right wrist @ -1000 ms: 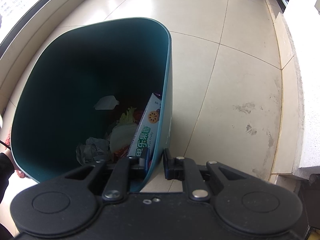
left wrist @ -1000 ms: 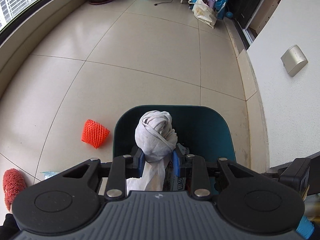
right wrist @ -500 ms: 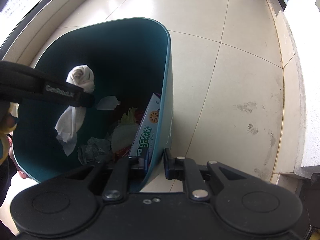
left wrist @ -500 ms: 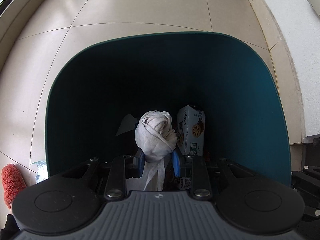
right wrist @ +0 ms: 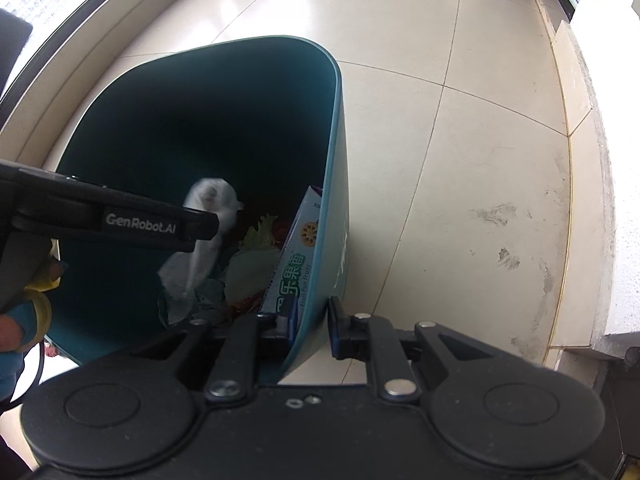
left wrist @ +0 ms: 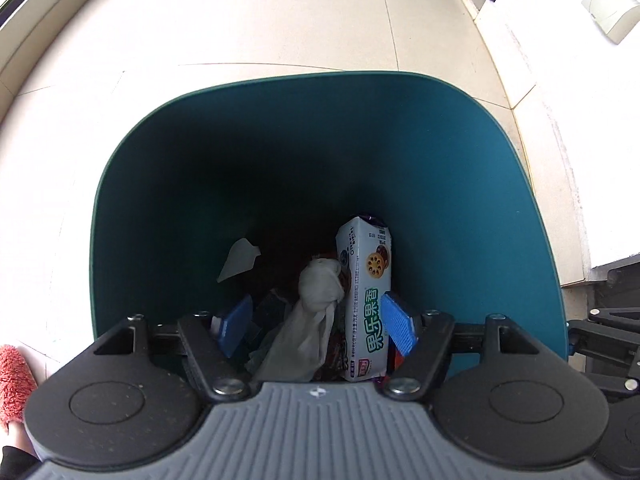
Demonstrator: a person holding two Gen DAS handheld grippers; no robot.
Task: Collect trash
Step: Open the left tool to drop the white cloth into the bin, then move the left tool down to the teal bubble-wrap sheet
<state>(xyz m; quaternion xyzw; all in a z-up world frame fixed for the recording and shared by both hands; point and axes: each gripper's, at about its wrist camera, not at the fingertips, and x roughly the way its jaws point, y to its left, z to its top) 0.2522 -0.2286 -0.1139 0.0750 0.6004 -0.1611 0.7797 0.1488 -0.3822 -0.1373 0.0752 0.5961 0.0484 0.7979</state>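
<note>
the right gripper (right wrist: 310, 326) pinched the bin (right wrist: 334, 184) wall to steady it. the left gripper (left wrist: 316, 326) hung spread apart above, the tissue (left wrist: 318, 284) loose inside, blurred, probably dropping.

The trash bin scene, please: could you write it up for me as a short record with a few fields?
bin: teal bin, tilted, on tiled floor
left gripper: open over the bin mouth
wad: white tissue wad between the open fingers, untouched by either, blurred in the right wrist view
right gripper: shut on the bin wall
contents: snack box, lettuce, crumpled wrappers
</note>
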